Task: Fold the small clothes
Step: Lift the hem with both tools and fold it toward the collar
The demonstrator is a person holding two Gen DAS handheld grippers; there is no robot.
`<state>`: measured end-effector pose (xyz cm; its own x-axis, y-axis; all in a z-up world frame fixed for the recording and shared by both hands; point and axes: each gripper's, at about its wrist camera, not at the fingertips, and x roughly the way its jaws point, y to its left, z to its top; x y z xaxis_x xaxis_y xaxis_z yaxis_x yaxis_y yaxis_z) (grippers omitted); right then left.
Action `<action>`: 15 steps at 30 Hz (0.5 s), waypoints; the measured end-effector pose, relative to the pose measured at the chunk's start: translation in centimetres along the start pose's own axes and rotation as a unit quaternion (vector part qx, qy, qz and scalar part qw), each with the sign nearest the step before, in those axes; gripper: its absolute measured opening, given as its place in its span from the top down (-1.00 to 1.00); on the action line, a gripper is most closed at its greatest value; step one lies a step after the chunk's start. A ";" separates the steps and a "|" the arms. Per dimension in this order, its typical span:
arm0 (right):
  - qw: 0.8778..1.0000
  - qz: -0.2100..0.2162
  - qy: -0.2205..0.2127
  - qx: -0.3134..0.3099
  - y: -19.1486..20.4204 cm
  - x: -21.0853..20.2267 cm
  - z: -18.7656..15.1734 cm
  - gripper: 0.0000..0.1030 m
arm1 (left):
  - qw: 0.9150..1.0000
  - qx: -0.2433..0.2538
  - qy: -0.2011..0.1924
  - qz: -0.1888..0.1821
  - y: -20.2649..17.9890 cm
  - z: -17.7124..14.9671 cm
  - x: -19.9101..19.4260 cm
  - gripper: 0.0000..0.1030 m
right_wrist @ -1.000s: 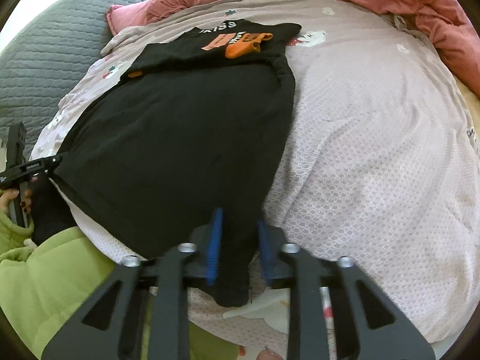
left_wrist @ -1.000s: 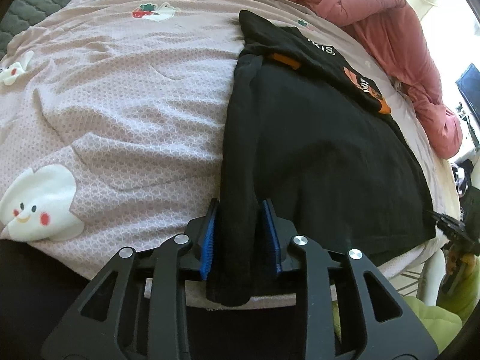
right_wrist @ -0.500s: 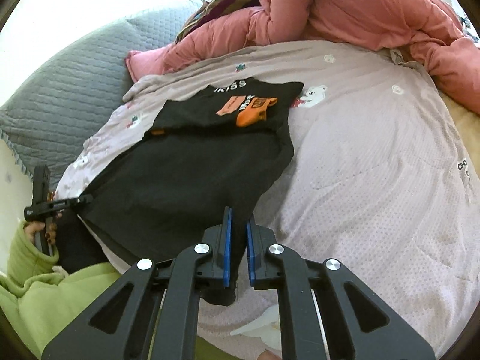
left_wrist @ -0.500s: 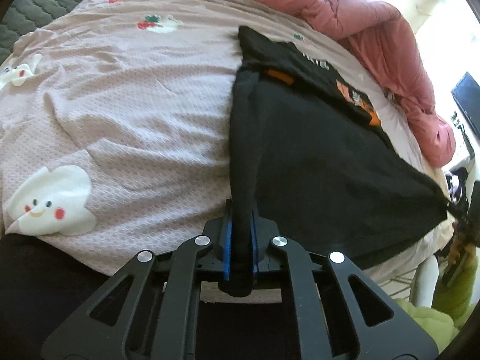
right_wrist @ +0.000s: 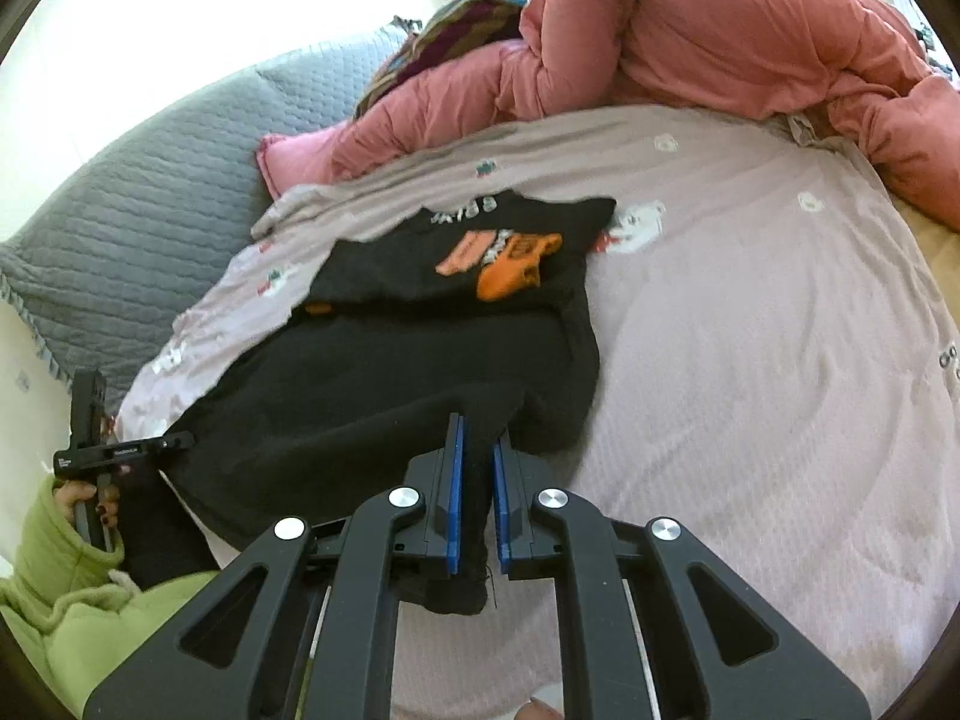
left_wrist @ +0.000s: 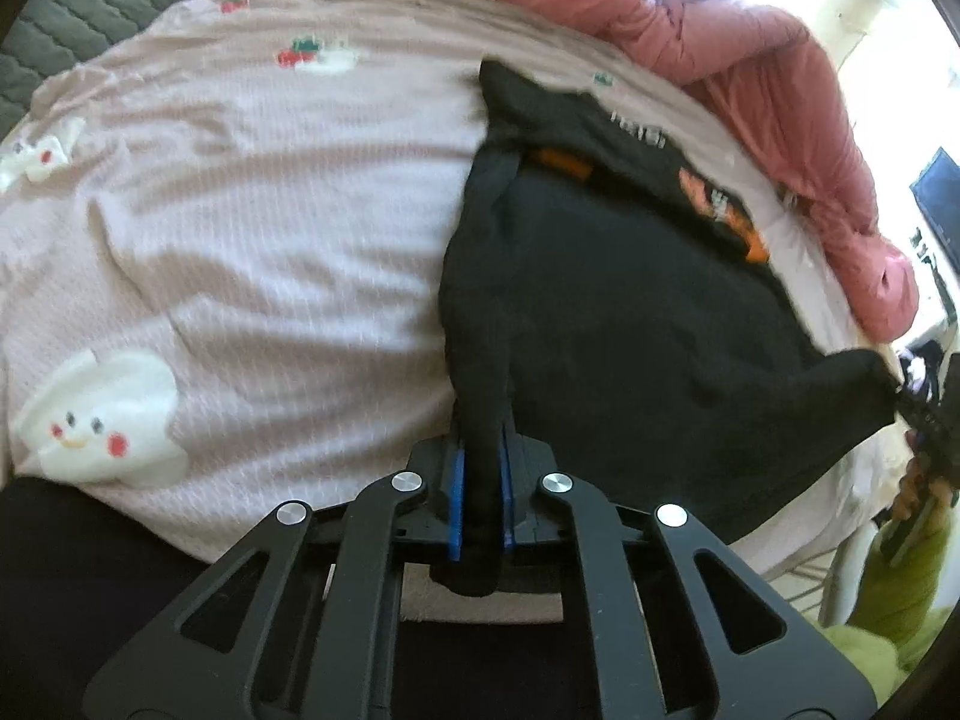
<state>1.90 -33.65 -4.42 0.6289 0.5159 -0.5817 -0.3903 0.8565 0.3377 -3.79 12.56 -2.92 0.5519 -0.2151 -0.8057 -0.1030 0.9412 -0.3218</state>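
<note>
A black shirt [left_wrist: 630,324] with an orange print lies on the pink bedsheet [left_wrist: 270,240], its far part folded over so the print faces up. My left gripper [left_wrist: 480,468] is shut on the shirt's near left corner. My right gripper [right_wrist: 474,480] is shut on the near right corner of the shirt [right_wrist: 390,378]. Both corners are lifted off the sheet and the near hem is stretched between them. The right gripper also shows at the right edge of the left wrist view [left_wrist: 918,414], and the left gripper at the left of the right wrist view [right_wrist: 180,441].
A rumpled salmon-pink duvet [right_wrist: 690,42] lies along the far side of the bed. A grey quilted headboard [right_wrist: 138,180] stands at the left. The sheet [right_wrist: 750,330] carries cartoon patches. My green sleeve [right_wrist: 66,576] shows at the lower left.
Both grippers closed on the near corners of the shirt, then lifted them and pulled the hem up off the sheet. The views rose and tilted toward the far side.
</note>
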 end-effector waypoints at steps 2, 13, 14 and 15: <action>1.000 0.006 -0.010 0.001 -0.1 0.0 0.7 0.85 | 1.000 -0.002 -0.016 -0.004 -0.2 1.1 -0.8 0.95; 0.998 0.021 -0.054 0.011 -1.3 0.2 3.8 0.85 | 0.998 -0.026 -0.052 0.014 -0.8 5.1 -1.2 0.95; 0.998 0.021 -0.057 0.011 -1.3 0.2 4.1 0.85 | 0.998 -0.027 -0.055 0.016 -1.0 5.5 -1.2 0.95; 0.998 0.021 -0.062 0.011 -1.4 0.2 4.5 0.85 | 0.998 -0.029 -0.058 0.020 -1.1 6.0 -1.2 0.95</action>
<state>5.60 -34.65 -1.68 0.6913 0.5483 -0.4707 -0.4047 0.8334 0.3764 0.62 13.28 1.34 0.6388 -0.1434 -0.7559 -0.1729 0.9306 -0.3227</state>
